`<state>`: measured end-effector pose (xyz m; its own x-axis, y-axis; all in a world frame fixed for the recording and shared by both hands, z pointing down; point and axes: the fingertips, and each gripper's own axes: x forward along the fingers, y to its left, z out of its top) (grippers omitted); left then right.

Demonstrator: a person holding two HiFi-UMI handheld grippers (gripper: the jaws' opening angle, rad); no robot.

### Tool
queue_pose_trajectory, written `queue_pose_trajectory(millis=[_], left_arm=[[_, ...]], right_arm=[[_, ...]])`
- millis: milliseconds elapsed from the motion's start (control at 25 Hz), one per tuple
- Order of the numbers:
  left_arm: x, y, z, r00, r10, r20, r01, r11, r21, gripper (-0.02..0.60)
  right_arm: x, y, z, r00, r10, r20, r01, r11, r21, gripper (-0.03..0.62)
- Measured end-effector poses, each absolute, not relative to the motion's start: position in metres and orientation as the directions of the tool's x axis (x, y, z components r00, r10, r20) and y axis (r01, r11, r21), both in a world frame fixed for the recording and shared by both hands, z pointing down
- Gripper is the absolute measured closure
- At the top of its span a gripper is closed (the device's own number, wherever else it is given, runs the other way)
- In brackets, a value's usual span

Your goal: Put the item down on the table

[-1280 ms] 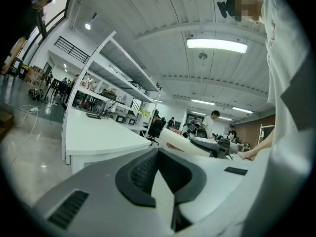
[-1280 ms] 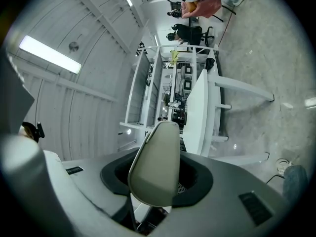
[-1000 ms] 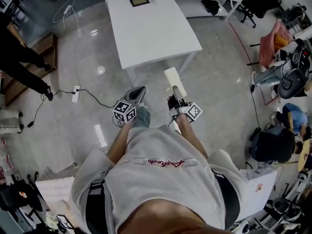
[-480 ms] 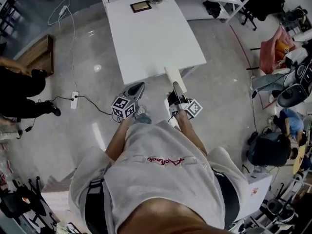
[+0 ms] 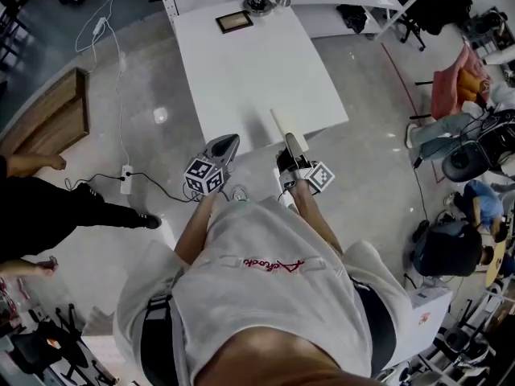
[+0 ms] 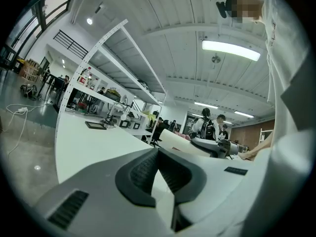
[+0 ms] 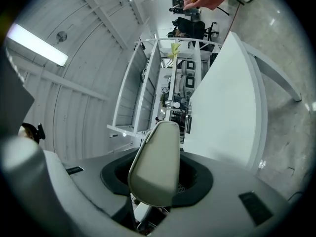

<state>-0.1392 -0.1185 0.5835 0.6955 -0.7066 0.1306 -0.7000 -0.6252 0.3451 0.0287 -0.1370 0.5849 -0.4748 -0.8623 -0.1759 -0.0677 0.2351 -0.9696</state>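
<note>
A long, flat cream case [image 5: 281, 127] sticks forward out of my right gripper [image 5: 293, 148], whose jaws are shut on its near end. Its far tip reaches just over the near edge of the white table [image 5: 249, 71]. In the right gripper view the case [image 7: 155, 164] rises between the dark pads, with the table [image 7: 224, 112] beyond it. My left gripper [image 5: 220, 146] hovers beside it, just short of the table edge, shut and holding nothing; its pads [image 6: 143, 171] meet at the tips. From the left gripper view the case [image 6: 173, 141] shows to the right.
A small dark frame [image 5: 234, 22] and a lamp base [image 5: 259, 2] sit at the table's far end. On the floor at left lie a power strip with cable [image 5: 126, 179] and a wooden platform [image 5: 48, 119]. A person in black [image 5: 56, 211] stands left; chairs and seated people are right.
The person carrying the grippers has stepped toward the table, so both grippers and the case now reach its near edge. The person in black at left has shifted down the frame.
</note>
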Motion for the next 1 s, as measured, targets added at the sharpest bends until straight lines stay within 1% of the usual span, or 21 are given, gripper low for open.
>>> queue_pose_trajectory(millis=[320,520,760,1000], left_arm=[[-0.135,-0.154,0.587,0.730,-0.672,0.123,-0.667,-0.661,0.344,0.566],[-0.129,-0.157,0.589,0.739,-0.662,0.126,-0.659,-0.669,0.345,0.566],[-0.124,-0.162,0.593,0.726,-0.671,0.148,-0.674,-0.652,0.347,0.566],[-0.120,-0.184,0.592,0.684,-0.713,0.152,-0.711,-0.606,0.358,0.566]], right_arm=[[0.032,-0.165,0.594,-0.447,-0.881,-0.156,-0.102,0.224,-0.969,0.428],[0.036,-0.167,0.597,-0.446,-0.882,-0.153,-0.108,0.223,-0.969,0.428],[0.041,-0.177,0.603,-0.457,-0.877,-0.149,-0.089,0.212,-0.973,0.428],[0.046,-0.202,0.603,-0.500,-0.854,-0.146,-0.073,0.209,-0.975,0.428]])
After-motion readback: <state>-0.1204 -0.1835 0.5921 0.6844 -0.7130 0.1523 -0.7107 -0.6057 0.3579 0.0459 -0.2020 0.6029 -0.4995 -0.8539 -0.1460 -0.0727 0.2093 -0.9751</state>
